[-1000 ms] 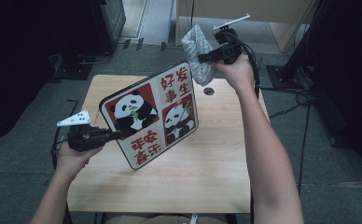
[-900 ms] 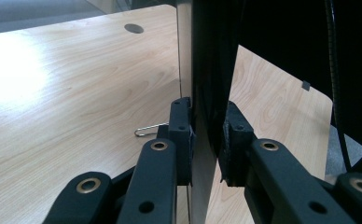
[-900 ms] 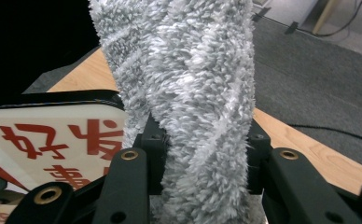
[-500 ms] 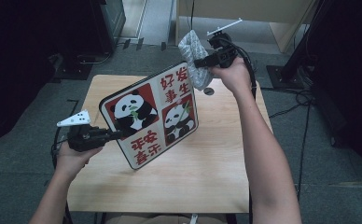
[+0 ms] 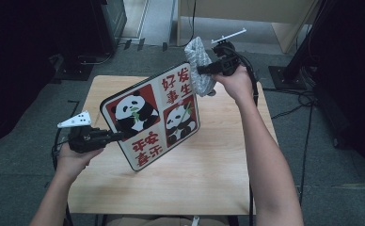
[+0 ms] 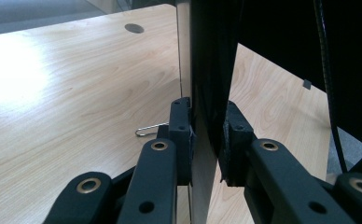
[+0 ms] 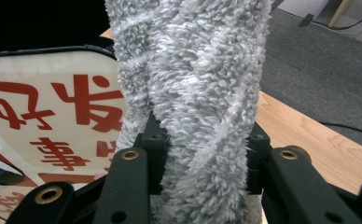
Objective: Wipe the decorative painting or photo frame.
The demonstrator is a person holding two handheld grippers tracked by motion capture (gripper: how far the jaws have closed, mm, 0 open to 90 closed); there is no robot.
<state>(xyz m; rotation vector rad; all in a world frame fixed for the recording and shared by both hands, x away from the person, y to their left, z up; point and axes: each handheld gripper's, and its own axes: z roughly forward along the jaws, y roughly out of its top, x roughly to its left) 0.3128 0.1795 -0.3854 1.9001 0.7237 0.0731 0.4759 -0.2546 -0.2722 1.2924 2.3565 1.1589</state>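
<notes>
Board, square with panda pictures and red characters (image 5: 153, 118), tilts above the light wooden table (image 5: 218, 174); your left gripper (image 5: 109, 137) clamps its left edge. Your right gripper (image 5: 204, 70) pinches a fluffy grey cloth (image 5: 200, 70) at the board's top corner. Left gripper view adds a wire clip (image 6: 149, 129) lying on the table beside the board.

The light wooden table (image 5: 218, 169) stood on grey carpet (image 5: 25, 188) — a small wire clip (image 6: 150, 129) lay on its top, and a round dark hole (image 6: 134, 28) sat near one corner.
</notes>
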